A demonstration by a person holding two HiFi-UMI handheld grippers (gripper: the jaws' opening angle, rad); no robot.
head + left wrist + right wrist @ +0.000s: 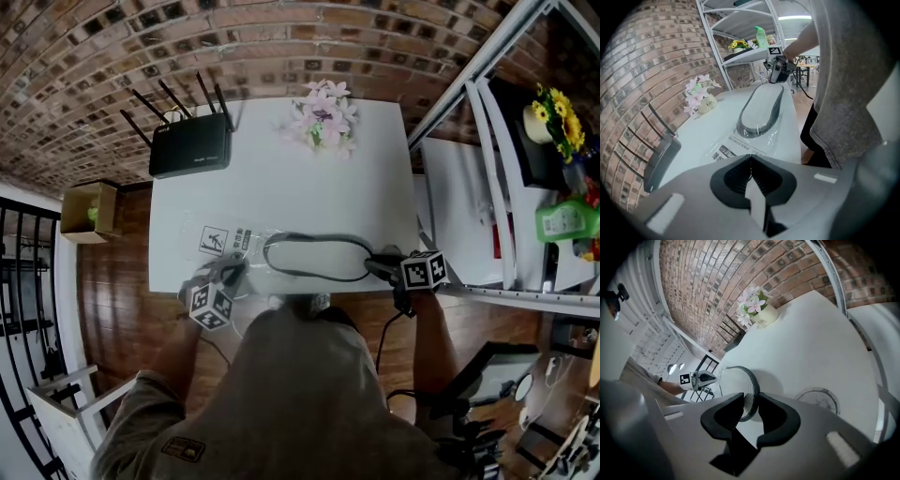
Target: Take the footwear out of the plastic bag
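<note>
Lying lengthwise along the near edge of the white tabletop (pixel 281 183), the footwear (pixel 314 256), a flat white piece with a dark rim, sits with its left end inside the clear plastic bag (pixel 220 242). Left hand-held gripper (pixel 750 161): jaws pressed fully together on the printed end of the plastic bag, which lies flat on the tabletop. Right hand-held gripper (pixel 751 399): jaws partly apart, clamped on the dark rim at the opposite end of the footwear. Both hand-held grippers point downward from the person's side. A black router (pixel 189 148) and a pot of pink flowers (pixel 323 120) stand at the far edge, well apart from the plastic bag
</note>
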